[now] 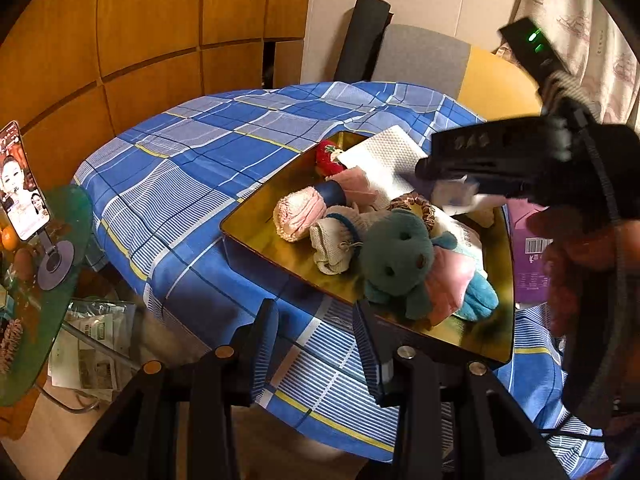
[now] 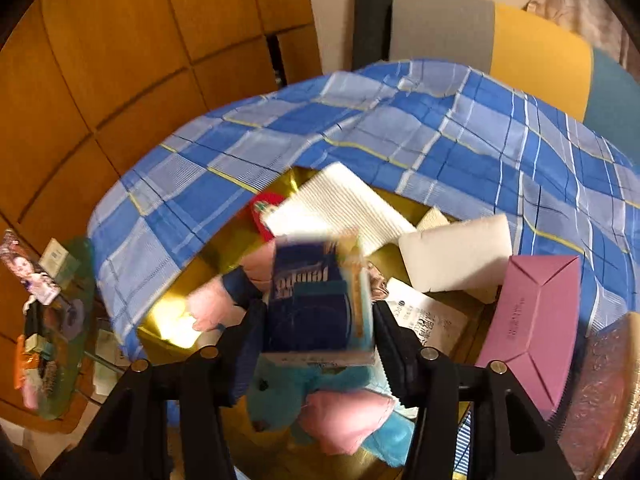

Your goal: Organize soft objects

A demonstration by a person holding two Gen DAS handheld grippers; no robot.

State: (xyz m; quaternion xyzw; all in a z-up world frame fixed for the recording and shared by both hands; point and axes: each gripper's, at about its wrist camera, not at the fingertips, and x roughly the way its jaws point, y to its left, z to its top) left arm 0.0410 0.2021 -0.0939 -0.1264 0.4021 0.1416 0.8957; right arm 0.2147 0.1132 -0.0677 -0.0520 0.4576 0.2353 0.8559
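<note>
A: Right gripper (image 2: pixel 318 308), carrying what?

B: Brackets a blue tissue pack (image 2: pixel 312 280), one finger on each side. Hangs above the gold tray (image 2: pixel 404 200), over the teal plush (image 2: pixel 280 396). Blurred, so cannot tell whether the pads bite or merely flank.

A: And the left gripper (image 1: pixel 314 308)?

B: Stands about half wide, nothing between the fingers. Hovers over the checked tablecloth (image 1: pixel 180 200), just short of the tray's near wall.

A: Which step, then?

B: Looks like the drop-off: delivering the pack into the tray. Already in there: the plush, a pink rolled cloth (image 1: pixel 298 212), a red strawberry toy (image 1: pixel 328 156), a white folded towel (image 1: pixel 384 152), all bunched toward the middle and far side.

A: Next move?

B: Probably calls for a free spot. Seems bare along the tray's left floor; crowded straight below. Better to ease the pack down rather than let go from height, since landing on the plush invites a roll or a slide. Then spread wide and lift clear straight up, minding the purple box (image 2: pixel 532 320) just beside the tray on the right.

A: Anything for the left?

B: Could stay put, or steady the tray rim if needed.
</note>
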